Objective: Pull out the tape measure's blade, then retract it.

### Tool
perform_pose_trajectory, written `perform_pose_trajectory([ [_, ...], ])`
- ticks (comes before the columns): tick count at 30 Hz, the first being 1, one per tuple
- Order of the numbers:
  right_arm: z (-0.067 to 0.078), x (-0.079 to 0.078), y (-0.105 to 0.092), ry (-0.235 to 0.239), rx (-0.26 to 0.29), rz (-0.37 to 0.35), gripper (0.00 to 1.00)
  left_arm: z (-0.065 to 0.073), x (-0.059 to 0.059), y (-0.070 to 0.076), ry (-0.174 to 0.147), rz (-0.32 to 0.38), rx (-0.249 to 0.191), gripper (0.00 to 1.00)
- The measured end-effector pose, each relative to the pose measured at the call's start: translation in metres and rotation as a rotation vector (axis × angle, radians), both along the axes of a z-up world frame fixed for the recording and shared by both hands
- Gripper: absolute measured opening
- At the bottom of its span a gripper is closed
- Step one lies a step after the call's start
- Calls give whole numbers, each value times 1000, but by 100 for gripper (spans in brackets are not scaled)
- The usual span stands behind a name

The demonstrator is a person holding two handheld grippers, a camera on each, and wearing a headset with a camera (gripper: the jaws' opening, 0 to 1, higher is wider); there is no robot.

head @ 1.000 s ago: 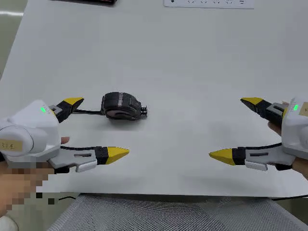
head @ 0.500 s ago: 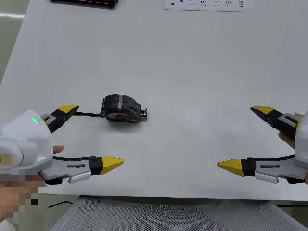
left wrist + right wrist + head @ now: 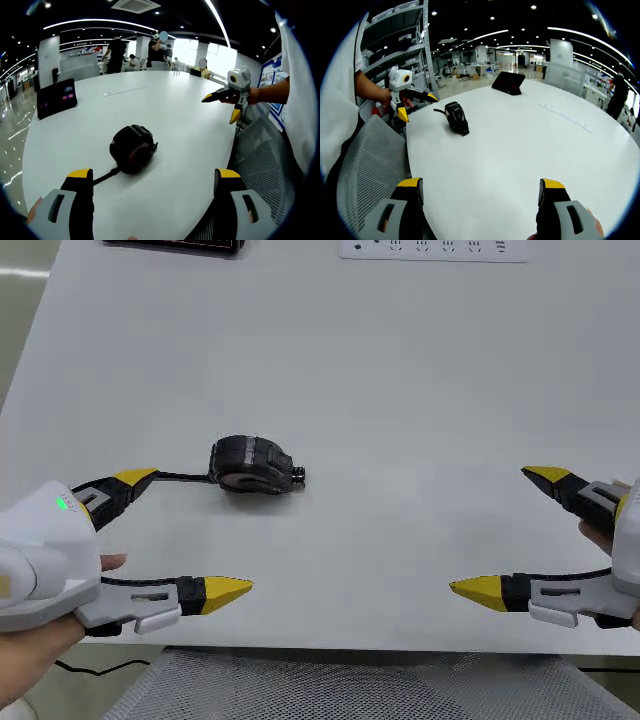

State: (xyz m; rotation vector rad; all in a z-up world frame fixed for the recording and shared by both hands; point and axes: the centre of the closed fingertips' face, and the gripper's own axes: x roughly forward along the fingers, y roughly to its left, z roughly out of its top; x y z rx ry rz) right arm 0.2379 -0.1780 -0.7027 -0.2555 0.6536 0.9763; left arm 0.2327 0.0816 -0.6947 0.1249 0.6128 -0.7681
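Observation:
A black tape measure [image 3: 250, 466] lies on the white table [image 3: 400, 390], left of centre, its blade drawn in and a thin black strap trailing to its left. My left gripper [image 3: 185, 535] is open near the front left edge, its far fingertip just left of the strap's end. In the left gripper view the tape measure [image 3: 132, 148] lies ahead between the jaws. My right gripper [image 3: 515, 532] stands open at the front right, well away from it. The right gripper view shows the tape measure [image 3: 457, 117] far off to the left, with the left gripper [image 3: 414, 104] beyond it.
A white power strip [image 3: 432, 249] lies at the table's far edge, and a dark tablet [image 3: 172, 244] at the far left. A grey mesh chair back [image 3: 330, 685] sits just below the near table edge.
Both grippers have drawn back toward the near edge, the left one away from the tape measure's strap. The tape measure has stayed put.

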Motion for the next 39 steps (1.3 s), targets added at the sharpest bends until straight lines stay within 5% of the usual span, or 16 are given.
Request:
perform_pose_trajectory([
  [39,-1,-1,5,9,-1,16,94,-1,-3,-4,13,-30,6,99],
])
